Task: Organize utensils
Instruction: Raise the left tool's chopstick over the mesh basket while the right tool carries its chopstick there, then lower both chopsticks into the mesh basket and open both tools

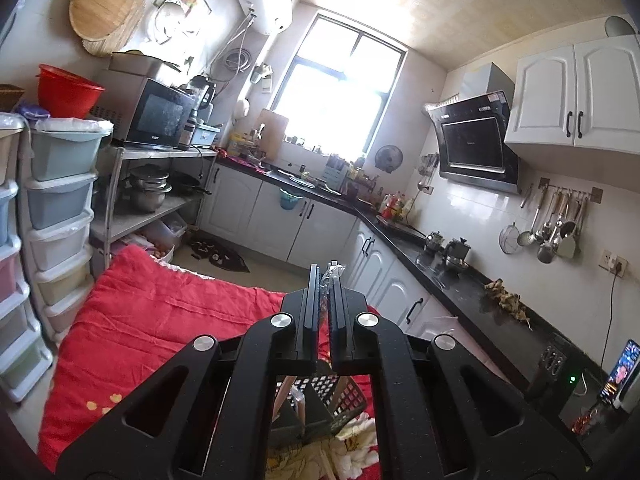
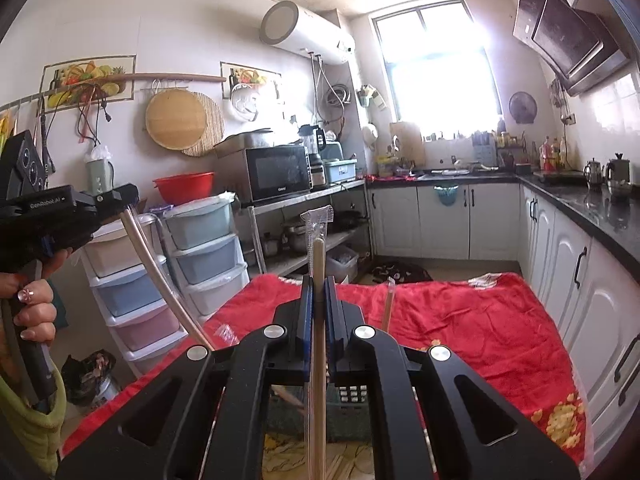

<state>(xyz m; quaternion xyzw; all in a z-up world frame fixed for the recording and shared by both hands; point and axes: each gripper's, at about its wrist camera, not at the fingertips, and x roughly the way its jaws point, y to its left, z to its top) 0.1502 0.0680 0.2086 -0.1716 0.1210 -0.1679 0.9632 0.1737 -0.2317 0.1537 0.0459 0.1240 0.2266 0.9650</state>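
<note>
Right wrist view first: the right tongs (image 2: 318, 312) are clamped on a pair of wooden chopsticks in a clear wrapper (image 2: 319, 264), which stands upright between the jaws, its crimped top poking above them. Directly beneath, a dark perforated utensil basket (image 2: 352, 396) sits on the red blanket (image 2: 480, 320), with more loose wooden sticks lying on the flowered patch in front of it. Another wrapped stick (image 2: 387, 300) rises out of the basket just right of the tongs.

Off to the left, a hand (image 2: 28, 300) grips the handle of the left tongs (image 2: 120, 200), which pinch the upper end of a second wrapped pair of chopsticks (image 2: 160, 272) that slopes down toward the basket.

From the left wrist view, those left tongs (image 1: 325, 280) are shut on the crinkled top of the wrapper (image 1: 334, 270), and the basket (image 1: 340, 396) shows below between the arms.

Farther back stand pastel plastic drawers (image 2: 204, 240), a metal shelf with a microwave (image 2: 278, 172) and a red basin (image 2: 184, 186), then white cabinets under a black counter (image 2: 580, 204) and the bright window (image 2: 436, 68).
</note>
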